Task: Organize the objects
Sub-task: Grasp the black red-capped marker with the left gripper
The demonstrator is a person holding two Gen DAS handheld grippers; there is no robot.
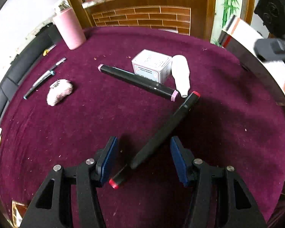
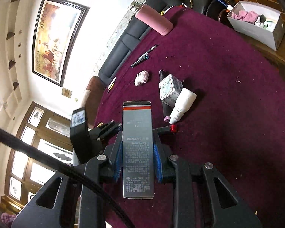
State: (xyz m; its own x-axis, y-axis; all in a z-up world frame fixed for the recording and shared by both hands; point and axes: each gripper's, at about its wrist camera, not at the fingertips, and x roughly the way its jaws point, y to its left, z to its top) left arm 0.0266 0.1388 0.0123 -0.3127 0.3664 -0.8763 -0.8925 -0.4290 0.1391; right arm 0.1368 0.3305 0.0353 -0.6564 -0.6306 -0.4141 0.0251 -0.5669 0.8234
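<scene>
My left gripper (image 1: 143,157) is open, its blue pads on either side of a black marker with red caps (image 1: 161,134) that lies on the maroon cloth; the pads do not touch it. A second black marker with pink caps (image 1: 136,81) lies beyond, next to a small white box (image 1: 152,65) and a white bottle (image 1: 181,74) on its side. My right gripper (image 2: 137,152) is shut on a tall grey box (image 2: 137,148) and holds it above the table. The left gripper (image 2: 104,131) and the red cap (image 2: 173,128) show behind it.
A pink flask (image 1: 69,28) stands at the far left. A pen (image 1: 41,78) and a fluffy pink pouch (image 1: 59,92) lie at the left. An open white box (image 2: 256,24) with pink cloth sits at the table's far edge. A dark sofa (image 2: 123,47) borders the table.
</scene>
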